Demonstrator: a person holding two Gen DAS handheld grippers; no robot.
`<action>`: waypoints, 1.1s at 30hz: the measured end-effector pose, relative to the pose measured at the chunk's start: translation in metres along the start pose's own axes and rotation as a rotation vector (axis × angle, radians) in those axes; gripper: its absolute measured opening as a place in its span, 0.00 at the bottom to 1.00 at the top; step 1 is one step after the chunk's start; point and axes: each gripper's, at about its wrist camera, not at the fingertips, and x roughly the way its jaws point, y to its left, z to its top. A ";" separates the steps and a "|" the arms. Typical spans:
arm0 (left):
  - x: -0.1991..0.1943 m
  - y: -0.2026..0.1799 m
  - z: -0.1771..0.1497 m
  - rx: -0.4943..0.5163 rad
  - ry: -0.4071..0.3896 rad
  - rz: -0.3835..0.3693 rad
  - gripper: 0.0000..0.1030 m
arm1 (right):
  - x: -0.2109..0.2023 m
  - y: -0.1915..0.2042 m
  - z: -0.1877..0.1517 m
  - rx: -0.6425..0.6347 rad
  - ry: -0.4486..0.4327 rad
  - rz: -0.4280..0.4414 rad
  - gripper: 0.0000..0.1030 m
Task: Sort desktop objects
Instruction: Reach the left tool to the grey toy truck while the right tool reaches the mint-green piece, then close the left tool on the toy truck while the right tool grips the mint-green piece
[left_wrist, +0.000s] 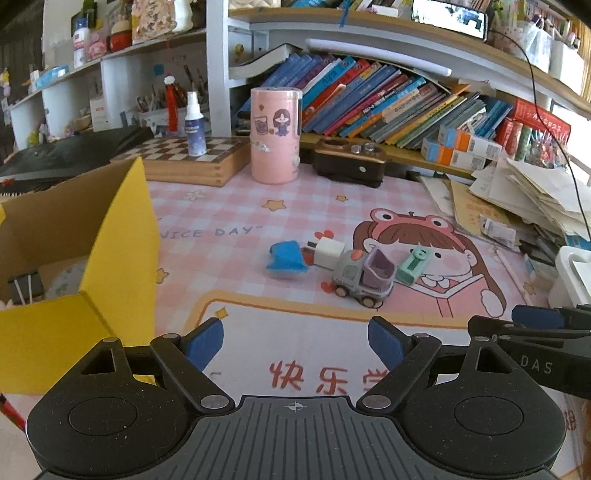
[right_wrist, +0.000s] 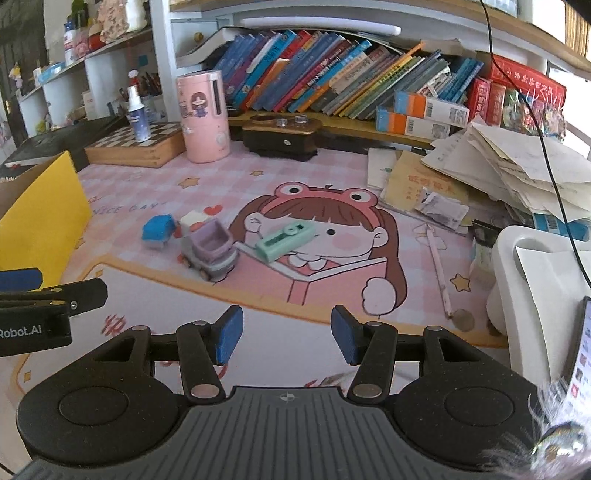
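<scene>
We are at the approach step of the sort: both tongs hang over the pink mat on the surface with nothing picked up yet. The left tongs (left_wrist: 295, 341) stand wide apart and empty; the right tongs (right_wrist: 287, 339) stand apart more narrowly, also empty. Taking the toy truck (left_wrist: 364, 277) as our landmark, the loose things cluster around it: the white charger plug (left_wrist: 328, 253) sits just behind it to the left, touching or nearly so, the blue eraser-like block (left_wrist: 286, 258) lies left of the plug, and the mint-green correction tape (left_wrist: 413, 266) leans just beside the truck's right side. The open yellow cardboard box (left_wrist: 122, 243) stands well to the truck's left and looks like the place to sort into. Next, we judge, one pair of tongs must come forward and down over one piece, likely the blue block, without nudging its neighbours.
</scene>
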 end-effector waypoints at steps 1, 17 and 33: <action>0.003 -0.002 0.002 0.003 0.002 0.000 0.85 | 0.004 -0.003 0.002 0.003 0.004 0.004 0.49; 0.060 -0.034 0.030 0.051 0.016 -0.065 0.85 | 0.041 -0.029 0.019 -0.022 0.047 0.030 0.49; 0.093 -0.044 0.035 0.096 0.039 -0.069 0.84 | 0.056 -0.031 0.025 -0.056 0.057 0.034 0.50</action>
